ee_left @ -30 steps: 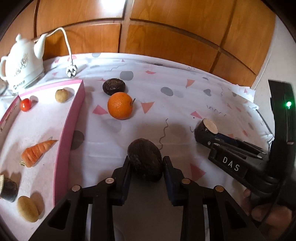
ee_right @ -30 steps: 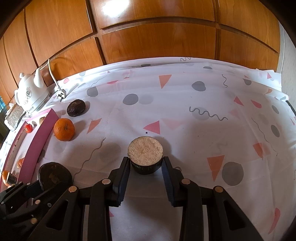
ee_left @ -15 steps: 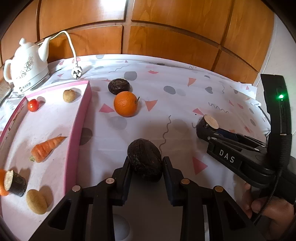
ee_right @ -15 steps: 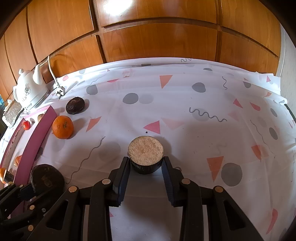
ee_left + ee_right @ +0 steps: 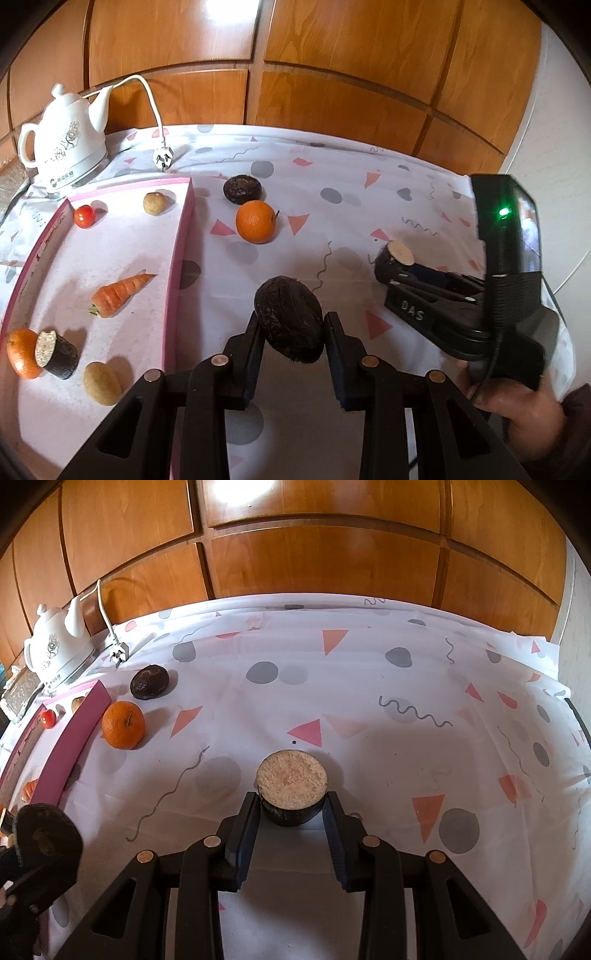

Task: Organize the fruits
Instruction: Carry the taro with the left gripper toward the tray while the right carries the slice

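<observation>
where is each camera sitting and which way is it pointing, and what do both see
Left wrist: on the left gripper, looking forward and down over the cloth toward the wood wall; own jaws clamp a dark fruit; the pink tray, the right gripper and a hand show.
Right wrist: on the right gripper, same heading; own jaws clamp a cut dark piece; the left gripper shows at the lower left edge.
Shared: kettle, orange, loose dark fruit, tray, both held items.

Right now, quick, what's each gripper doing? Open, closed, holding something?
Left gripper: closed on a dark wrinkled fruit.
Right gripper: closed on a dark cut piece with a pale top.
</observation>
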A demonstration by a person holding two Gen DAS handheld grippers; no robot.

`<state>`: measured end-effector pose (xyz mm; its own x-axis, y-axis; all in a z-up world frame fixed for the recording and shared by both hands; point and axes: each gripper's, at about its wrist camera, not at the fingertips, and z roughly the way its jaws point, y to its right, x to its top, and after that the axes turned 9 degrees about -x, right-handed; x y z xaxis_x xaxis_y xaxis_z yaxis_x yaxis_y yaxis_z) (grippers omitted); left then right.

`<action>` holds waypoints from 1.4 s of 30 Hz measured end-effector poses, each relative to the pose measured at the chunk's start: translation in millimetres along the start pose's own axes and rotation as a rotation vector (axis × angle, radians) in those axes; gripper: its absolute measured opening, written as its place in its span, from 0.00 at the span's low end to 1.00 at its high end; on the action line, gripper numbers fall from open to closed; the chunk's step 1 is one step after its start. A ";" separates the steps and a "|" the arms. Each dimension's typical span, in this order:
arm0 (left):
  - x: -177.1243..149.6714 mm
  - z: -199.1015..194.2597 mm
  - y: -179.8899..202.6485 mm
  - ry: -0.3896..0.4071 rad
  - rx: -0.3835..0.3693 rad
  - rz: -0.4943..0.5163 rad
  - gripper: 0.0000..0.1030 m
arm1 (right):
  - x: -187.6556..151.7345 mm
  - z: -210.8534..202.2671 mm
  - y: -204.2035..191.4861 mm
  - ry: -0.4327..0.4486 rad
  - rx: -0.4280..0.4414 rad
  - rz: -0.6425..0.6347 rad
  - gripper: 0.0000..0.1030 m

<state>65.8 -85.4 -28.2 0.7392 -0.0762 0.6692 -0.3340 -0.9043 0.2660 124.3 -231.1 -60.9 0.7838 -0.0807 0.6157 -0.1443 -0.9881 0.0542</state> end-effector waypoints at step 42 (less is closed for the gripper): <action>5.2 -79.2 -111.9 0.138 0.177 -0.193 0.31 | -7.3 -71.5 -92.0 0.042 0.283 -0.144 0.34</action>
<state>60.7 48.6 0.5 0.6886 0.1509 0.7093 -0.0793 -0.9566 0.2805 88.7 -130.2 -14.1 0.7573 0.0621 0.6501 0.1448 -0.9866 -0.0745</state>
